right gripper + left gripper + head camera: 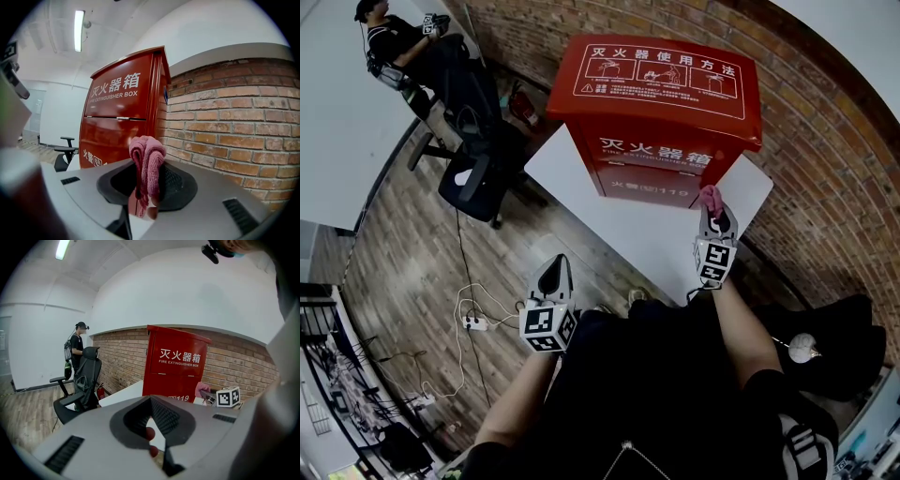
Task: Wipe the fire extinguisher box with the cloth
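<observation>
The right claw (713, 214) was clamped on the pink cloth (147, 157), close to the front of the red fire extinguisher box (661, 103) standing on the white surface (572, 178). The left claw (555, 270) hung lower, jaws together, empty.

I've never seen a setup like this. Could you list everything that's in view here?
fire extinguisher box: one, red, against the brick wall
table: one, white, under the box
office chair: one, black, on the wood floor left of the table
small extinguisher: one, red, on the floor by the wall
power strip: one, white, on the floor
another person: one, in black, far left
cloth: one, pink, clamped in the right gripper
left gripper: one, grey, shut, empty, held low
right gripper: one, grey, shut on the cloth, near the box
</observation>
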{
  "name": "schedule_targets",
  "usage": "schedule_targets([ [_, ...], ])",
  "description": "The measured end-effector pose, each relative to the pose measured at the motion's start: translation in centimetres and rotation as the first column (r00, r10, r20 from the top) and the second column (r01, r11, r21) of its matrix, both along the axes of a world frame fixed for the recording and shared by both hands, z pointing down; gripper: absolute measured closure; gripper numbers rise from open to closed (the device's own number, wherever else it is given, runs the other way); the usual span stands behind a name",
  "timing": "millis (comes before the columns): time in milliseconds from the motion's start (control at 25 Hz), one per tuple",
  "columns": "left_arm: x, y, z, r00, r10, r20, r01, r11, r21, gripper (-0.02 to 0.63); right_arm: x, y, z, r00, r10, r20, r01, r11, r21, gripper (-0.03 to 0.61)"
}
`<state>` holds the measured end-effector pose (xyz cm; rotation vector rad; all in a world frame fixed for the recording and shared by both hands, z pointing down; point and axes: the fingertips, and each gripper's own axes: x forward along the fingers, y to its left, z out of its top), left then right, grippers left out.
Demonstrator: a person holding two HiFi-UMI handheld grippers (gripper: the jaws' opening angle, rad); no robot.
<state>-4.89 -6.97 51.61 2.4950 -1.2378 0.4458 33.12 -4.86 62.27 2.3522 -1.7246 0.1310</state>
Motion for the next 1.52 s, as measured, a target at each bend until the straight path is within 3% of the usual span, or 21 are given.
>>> schedule_targets([
  [480,-0.2,-0.2,0.5,1.000,-0.018,0.003,0.018,1.000,-0.005,0.586,-0.9,-0.7,1.0,0.998,-0.030,0.047,0.030,1.000,-0.006,0.468],
  [1520,-1.8,-0.5,0.7,0.998,-0.069,0.008,0.069,0.998,-0.004,0.586,-4.5,-3.1,1.5,0.989,-0.146,0.011,0.146,0.989,-0.004,0.468],
])
